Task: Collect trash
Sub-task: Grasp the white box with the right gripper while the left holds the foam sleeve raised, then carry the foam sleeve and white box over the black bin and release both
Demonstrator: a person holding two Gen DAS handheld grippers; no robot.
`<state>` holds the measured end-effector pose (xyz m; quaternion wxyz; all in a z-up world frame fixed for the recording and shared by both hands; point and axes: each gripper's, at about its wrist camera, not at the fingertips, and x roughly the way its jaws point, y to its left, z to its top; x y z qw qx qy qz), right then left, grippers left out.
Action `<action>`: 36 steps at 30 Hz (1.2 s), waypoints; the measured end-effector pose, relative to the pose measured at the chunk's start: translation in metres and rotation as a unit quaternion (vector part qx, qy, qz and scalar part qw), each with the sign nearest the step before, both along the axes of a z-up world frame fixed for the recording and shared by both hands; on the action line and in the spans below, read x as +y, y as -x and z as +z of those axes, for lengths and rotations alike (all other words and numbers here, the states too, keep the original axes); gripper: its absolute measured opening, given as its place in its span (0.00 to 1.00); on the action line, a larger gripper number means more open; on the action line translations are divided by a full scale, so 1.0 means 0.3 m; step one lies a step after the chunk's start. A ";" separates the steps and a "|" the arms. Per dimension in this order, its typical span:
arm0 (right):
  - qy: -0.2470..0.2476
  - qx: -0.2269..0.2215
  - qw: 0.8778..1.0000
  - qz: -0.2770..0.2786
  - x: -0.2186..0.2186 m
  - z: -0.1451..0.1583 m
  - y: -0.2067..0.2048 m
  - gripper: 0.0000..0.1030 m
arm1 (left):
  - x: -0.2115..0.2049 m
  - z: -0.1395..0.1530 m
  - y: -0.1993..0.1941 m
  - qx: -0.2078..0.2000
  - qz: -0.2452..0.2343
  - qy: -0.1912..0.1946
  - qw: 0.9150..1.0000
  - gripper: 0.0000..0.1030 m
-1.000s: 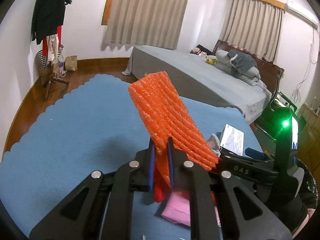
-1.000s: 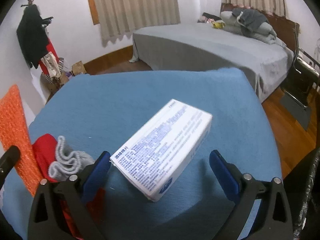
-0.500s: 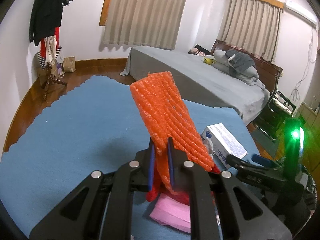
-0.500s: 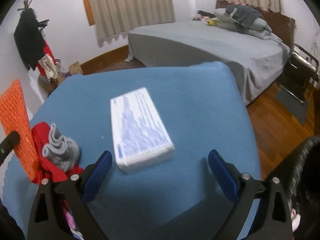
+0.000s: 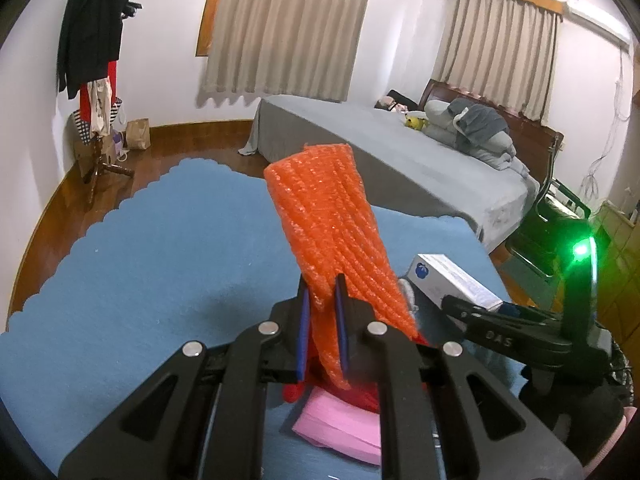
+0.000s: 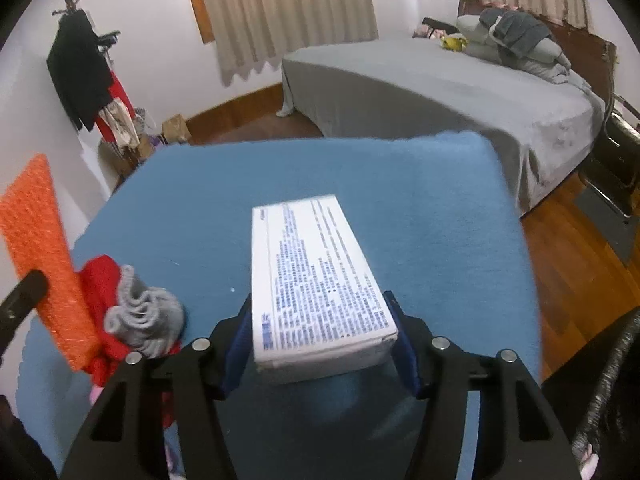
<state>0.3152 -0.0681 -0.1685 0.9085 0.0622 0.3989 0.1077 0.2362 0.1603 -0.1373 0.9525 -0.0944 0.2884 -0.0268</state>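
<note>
— Two pieces of trash concern us, and the white box is the one the coming move turns on. Where does it lie for us?

— Dead ahead of our right gripper, on the blue tabletop. Its long axis runs from six o'clock up toward twelve in the right wrist view, along the line the gripper points, with the near short end sitting between the two blue pads.

— So we take it across its narrow width. Are we on it yet?

— Our jaws have just been closing with the box between them. Both pads look pressed against its sides, so we judge the grip made, or as good as made.

— And the other hand?

— Our left gripper is nearly closed, pinching the lower end of the orange foam netting, which stands up toward twelve o'clock. From that view the box sits out at three o'clock, well beyond the netting, so the right hand is plainly the nearer one.

— Anything beside the box?

— At about nine o'clock from it in the right wrist view, a red cloth with a grey sock on top, near but apart from the box. A pink item lies under the left gripper.

— Then we'd say lifting straight up should clear that pile.
</note>
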 end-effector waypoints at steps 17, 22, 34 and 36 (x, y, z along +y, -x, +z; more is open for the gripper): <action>-0.031 -0.063 0.997 0.013 -0.105 0.220 0.230 0.55 | -0.137 0.103 0.099 -0.020 -0.038 0.007 0.999 0.11; -0.039 -0.084 0.996 0.006 -0.163 0.280 0.295 0.55 | -0.184 0.131 0.131 -0.024 -0.052 0.008 0.998 0.11; -0.032 -0.131 0.990 -0.035 -0.364 0.407 0.484 0.55 | -0.365 0.219 0.210 -0.045 -0.106 0.012 0.993 0.11; -0.026 -0.135 0.990 -0.044 -0.396 0.412 0.506 0.55 | -0.403 0.225 0.222 -0.046 -0.118 0.012 0.992 0.11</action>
